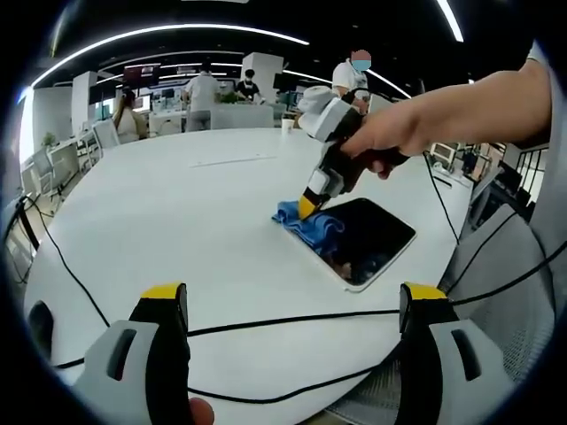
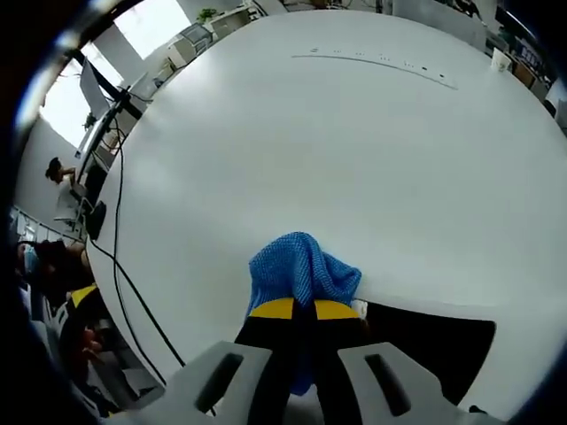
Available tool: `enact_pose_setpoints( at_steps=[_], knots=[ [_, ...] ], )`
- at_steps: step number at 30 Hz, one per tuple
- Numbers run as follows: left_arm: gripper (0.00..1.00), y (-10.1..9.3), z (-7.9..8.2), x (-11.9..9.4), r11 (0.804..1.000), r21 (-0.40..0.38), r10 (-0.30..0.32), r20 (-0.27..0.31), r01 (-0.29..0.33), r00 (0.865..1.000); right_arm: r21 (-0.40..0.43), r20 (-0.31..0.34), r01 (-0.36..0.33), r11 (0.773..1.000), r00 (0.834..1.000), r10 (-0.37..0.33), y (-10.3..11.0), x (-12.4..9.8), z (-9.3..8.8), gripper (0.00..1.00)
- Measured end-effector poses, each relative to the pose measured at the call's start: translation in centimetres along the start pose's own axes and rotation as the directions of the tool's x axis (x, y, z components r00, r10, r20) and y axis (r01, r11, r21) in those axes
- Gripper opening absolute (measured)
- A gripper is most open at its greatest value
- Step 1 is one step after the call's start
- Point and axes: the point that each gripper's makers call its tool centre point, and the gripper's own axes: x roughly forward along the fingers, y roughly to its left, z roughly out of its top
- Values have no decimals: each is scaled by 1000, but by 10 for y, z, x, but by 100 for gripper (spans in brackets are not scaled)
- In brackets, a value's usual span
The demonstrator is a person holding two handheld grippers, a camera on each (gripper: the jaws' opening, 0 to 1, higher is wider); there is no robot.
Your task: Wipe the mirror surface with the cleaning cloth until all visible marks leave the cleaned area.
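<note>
A dark rectangular mirror (image 1: 372, 237) with a pale rim lies flat on the white table (image 1: 195, 212). A blue cleaning cloth (image 1: 307, 224) rests bunched on the mirror's left end. My right gripper (image 1: 307, 208), held by a hand, presses down on the cloth with its jaws closed on it. In the right gripper view the cloth (image 2: 301, 270) bulges out above the right gripper (image 2: 304, 309), and the mirror (image 2: 434, 345) shows dark to the right. My left gripper (image 1: 292, 305) stands open near the table's front edge, nothing between its jaws.
Black cables (image 1: 292, 320) run across the near table edge, and another cable (image 2: 133, 283) trails along the left side. A paper cup (image 1: 287, 125) stands at the far edge. Several people and desks fill the office behind. A grey chair (image 1: 500, 266) sits at the right.
</note>
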Motion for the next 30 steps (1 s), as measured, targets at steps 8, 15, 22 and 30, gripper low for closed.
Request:
enact_pose_setpoints(
  at_steps=[8, 15, 22, 30],
  knots=[
    [99, 2, 3, 0, 1000, 8, 2, 0, -2, 1000, 17, 10, -17, 1000, 1000, 17, 3, -2, -1, 0],
    [99, 4, 7, -1, 1000, -4, 17, 16, -17, 1000, 14, 3, -17, 1000, 1000, 17, 6, -7, -7, 0],
    [99, 4, 7, 0, 1000, -11, 12, 17, -12, 1000, 31, -14, -38, 999, 999, 38, 7, -5, -12, 0],
    [99, 3, 14, -2, 998, -48, 33, 50, -31, 998, 2, -3, -40, 999, 999, 40, 15, -16, -29, 0]
  ],
)
